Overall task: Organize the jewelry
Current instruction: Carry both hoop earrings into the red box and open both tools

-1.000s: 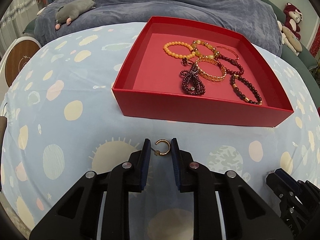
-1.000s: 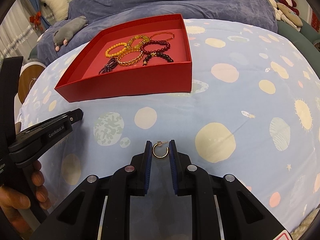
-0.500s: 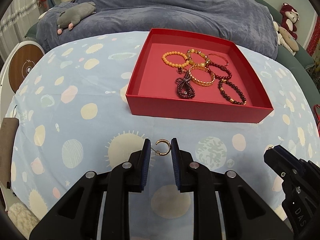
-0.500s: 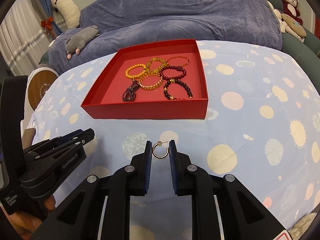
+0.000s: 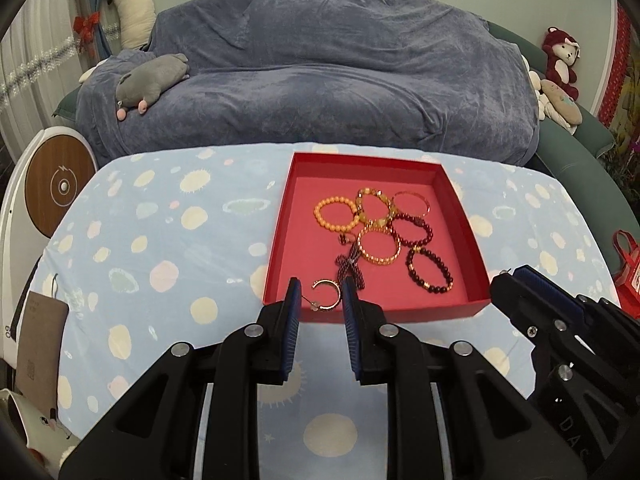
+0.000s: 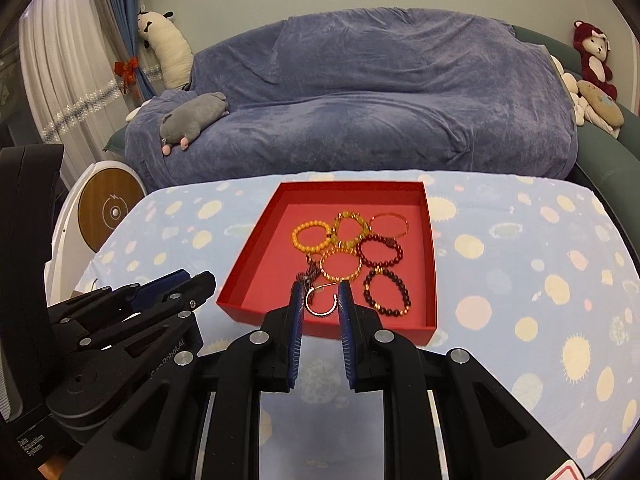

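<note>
Left tongs (image 5: 318, 295) pinching a gold hoop earring (image 5: 326, 295); right tongs (image 6: 319, 298) pinching a second gold hoop (image 6: 321, 300). Both raised over the near edge of the red tray (image 5: 280, 240) on the spotted table (image 5: 160, 240). In the tray: heaped bracelets (image 5: 378, 236) (amber, gold, dark red beads), touching and overlapping.

Matt red cardboard box (image 5: 476, 307), glossy beaded bracelets (image 5: 429, 270), soft printed cloth tablecloth (image 5: 160, 240), plush velvety sofa cover (image 5: 320, 80).
</note>
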The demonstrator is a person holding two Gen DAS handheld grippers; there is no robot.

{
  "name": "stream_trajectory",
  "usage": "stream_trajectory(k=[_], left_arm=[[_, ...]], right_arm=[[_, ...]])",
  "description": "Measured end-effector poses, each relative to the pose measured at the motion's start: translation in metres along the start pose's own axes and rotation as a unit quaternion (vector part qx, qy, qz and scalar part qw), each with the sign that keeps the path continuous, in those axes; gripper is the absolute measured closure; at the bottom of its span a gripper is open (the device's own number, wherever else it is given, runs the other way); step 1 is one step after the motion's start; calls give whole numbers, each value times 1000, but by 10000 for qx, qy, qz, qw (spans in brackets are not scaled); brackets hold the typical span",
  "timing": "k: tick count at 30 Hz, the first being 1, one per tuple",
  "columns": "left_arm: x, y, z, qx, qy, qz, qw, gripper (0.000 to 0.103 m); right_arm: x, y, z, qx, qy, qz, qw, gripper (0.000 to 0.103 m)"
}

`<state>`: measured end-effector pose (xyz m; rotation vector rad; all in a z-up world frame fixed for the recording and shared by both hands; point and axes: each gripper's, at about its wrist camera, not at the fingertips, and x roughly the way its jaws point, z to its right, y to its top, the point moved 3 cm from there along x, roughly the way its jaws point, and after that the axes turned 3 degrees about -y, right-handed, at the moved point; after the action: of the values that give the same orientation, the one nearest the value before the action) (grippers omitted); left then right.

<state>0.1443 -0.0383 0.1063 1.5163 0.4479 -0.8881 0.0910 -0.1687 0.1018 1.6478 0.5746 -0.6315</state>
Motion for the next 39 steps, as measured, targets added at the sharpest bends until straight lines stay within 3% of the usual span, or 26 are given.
stream_trajectory(k=[6,13,25,39], left_arm=[[3,41,3,60,-17,311,9995,82],[36,63,3,122,46,255,9996,82],[108,42,2,166,165,-349,9991,82],[145,24,-7,74,288,-658,9974,82]], right_arm=[[8,41,-1,-115,18,250,9996,86],[39,57,5,-235,-120,215,9994,86],[104,34,21,-211,-314,-324,9988,86],[147,15,21,-201,-319,-700,9968,86]])
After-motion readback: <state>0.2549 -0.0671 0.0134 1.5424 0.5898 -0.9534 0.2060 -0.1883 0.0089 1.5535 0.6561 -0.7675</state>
